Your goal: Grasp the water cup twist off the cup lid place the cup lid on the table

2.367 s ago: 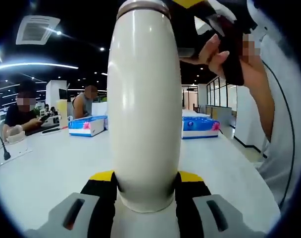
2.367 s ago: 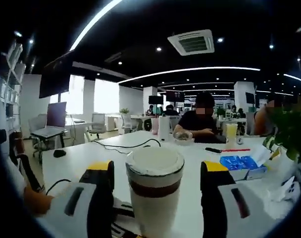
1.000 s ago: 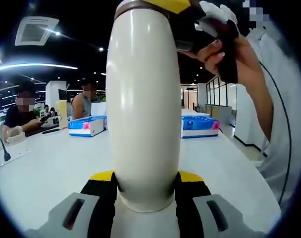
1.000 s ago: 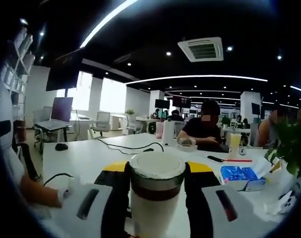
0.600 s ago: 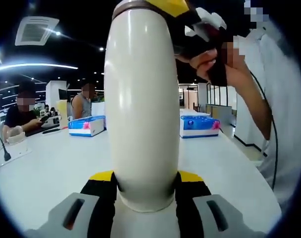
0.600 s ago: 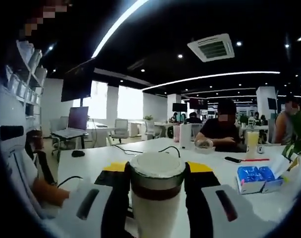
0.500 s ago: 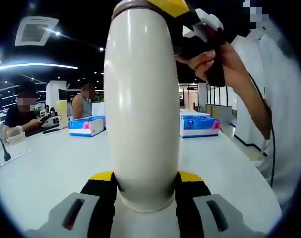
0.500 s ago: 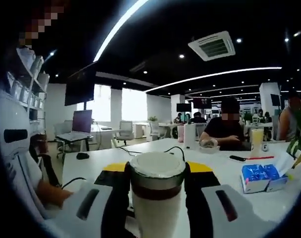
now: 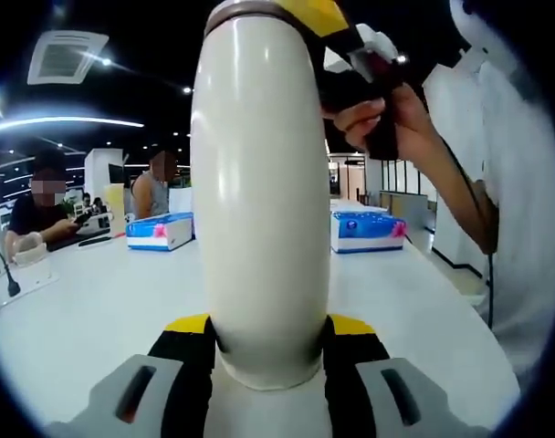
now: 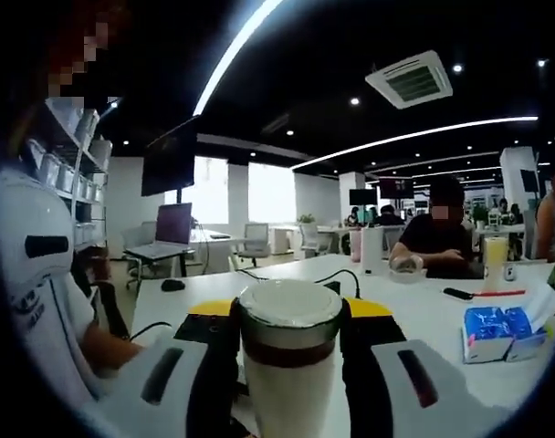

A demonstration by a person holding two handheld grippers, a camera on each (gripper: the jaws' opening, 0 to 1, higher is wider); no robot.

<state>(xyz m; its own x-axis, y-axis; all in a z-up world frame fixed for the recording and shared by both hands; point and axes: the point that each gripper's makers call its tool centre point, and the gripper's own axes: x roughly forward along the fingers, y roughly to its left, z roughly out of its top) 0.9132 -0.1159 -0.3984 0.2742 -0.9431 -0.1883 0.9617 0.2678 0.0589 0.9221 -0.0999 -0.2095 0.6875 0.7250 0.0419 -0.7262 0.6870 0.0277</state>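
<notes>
The left gripper view looks along the side of the tall cream-white water cup, whose smooth body runs from the jaws at the bottom up to a brown band at the top edge. There the right gripper, yellow and black, reaches in, held by a person's hand. The right gripper view instead looks at the cup's top: the round white cup lid with its brown band sits between that gripper's 2 yellow-tipped black jaws, which press against both sides of it.

The cup's long axis is in line with the left gripper jaws, lid end pointing away from that camera. Its base is wedged between the left jaws, which are clamped on it.

Beyond lies a white tabletop with blue boxes, and seated people work at the far end.
</notes>
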